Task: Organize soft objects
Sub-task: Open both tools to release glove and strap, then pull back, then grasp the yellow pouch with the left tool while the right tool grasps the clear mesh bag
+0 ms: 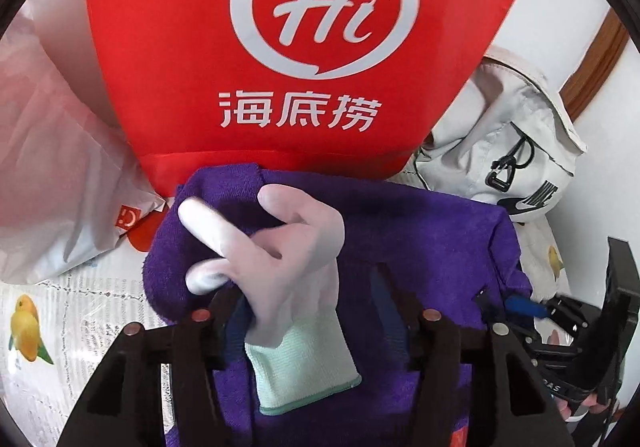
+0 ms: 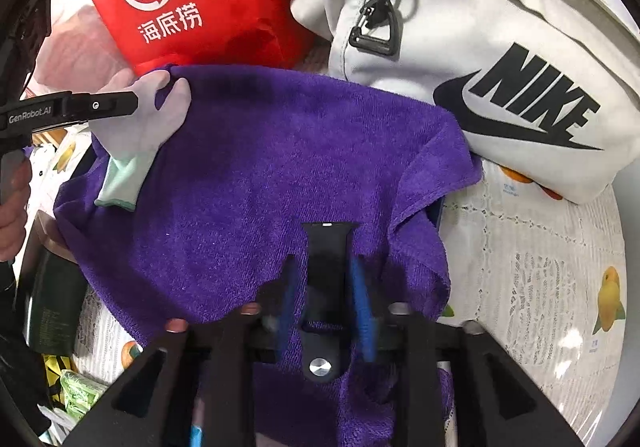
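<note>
So I've got a purple towel point(image 2: 256, 183) draped out in front of me over the worktop point(image 2: 540, 267), with a white glove point(image 1: 288, 259) lying on top near its far left corner. My left gripper point(image 1: 312, 311) is right at that glove: the mint cuff sits between the two fingers, pointing back at me, and the glove's fingers splay away toward the red bag point(image 1: 304, 47). So the glove's long axis runs pretty much straight along my left gripper's line. The jaws look spread with the cuff loose between them, though honestly I can't tell if one pad is touching it.

My right gripper point(image 2: 326, 299) is at the near edge of the towel, well apart from the glove, so the left one is clearly the nearer arm for it. Its blue pads stand close either side of a black strap point(image 2: 326, 267) (looks like a watch band?) that's lying on the towel, pointing away from me. Whether it's actually pinching it I can't tell.

Surface is a white lace-pattern cloth with little fruit prints. Room's tight: red bag standing just behind the towel, a white Nike bag point(image 2: 500, 67) close on the right, a pinkish plastic bag point(image 1: 52, 167) off to the left

My guess is that the glove goes next, and closing straight on the cuff should do it
</note>
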The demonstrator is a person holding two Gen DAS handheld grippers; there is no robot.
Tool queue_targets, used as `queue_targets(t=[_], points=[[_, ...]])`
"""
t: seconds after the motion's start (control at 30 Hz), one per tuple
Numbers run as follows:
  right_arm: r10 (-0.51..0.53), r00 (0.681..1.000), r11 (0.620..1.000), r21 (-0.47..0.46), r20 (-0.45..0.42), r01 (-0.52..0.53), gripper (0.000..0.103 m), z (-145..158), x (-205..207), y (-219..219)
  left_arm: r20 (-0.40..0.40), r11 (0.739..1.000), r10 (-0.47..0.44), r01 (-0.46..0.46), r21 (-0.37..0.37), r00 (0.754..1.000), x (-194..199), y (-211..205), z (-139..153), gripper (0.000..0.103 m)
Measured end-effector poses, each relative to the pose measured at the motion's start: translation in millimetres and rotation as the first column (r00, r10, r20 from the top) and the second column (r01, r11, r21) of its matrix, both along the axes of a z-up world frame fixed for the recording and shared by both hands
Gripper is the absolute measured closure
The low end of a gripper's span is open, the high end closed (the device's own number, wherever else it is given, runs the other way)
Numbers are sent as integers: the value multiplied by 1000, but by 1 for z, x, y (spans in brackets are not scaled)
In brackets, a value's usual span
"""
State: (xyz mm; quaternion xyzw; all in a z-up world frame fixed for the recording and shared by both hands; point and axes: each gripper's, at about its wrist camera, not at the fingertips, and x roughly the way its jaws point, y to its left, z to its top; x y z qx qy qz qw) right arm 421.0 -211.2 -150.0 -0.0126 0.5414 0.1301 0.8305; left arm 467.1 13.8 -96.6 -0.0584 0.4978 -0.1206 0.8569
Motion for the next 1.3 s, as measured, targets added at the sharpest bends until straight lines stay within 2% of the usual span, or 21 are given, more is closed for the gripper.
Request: queue_targets(t=[0.17, 0.47, 0.57, 0.73, 0.83, 1.0, 1.3], points=[[12, 999, 1000, 4, 53, -12, 46, 19, -11, -2, -6, 999, -7, 7, 53, 1000, -15, 1, 9, 40], [-4, 990, 1000, 1, 142, 4, 44, 59, -50, -6, 92, 996, -5, -3, 93, 996, -65, 13, 39, 37], [-2, 982, 1000, -14, 191, 5, 44, 75, -74, -4, 155, 994, -10, -7, 105, 988, -90, 19, 55, 37], [-3, 967, 1000, 23, 255, -3, 44, 95, -120, 3, 177, 995, 7, -25, 98, 984, -138, 23, 71, 37], [-2, 964, 999, 44, 264, -10, 42, 99, -149, 8, 160, 994, 10, -28, 108, 987, -167, 26, 73, 37], [3, 971, 998, 57, 240, -18, 42, 99, -197, 16, 117, 997, 27, -36, 70, 993, -213, 32, 67, 37], [35, 981, 995, 81, 193, -51, 42, 79, -276, 31, 50, 993, 103, -106, 49, 993, -286, 45, 35, 36]])
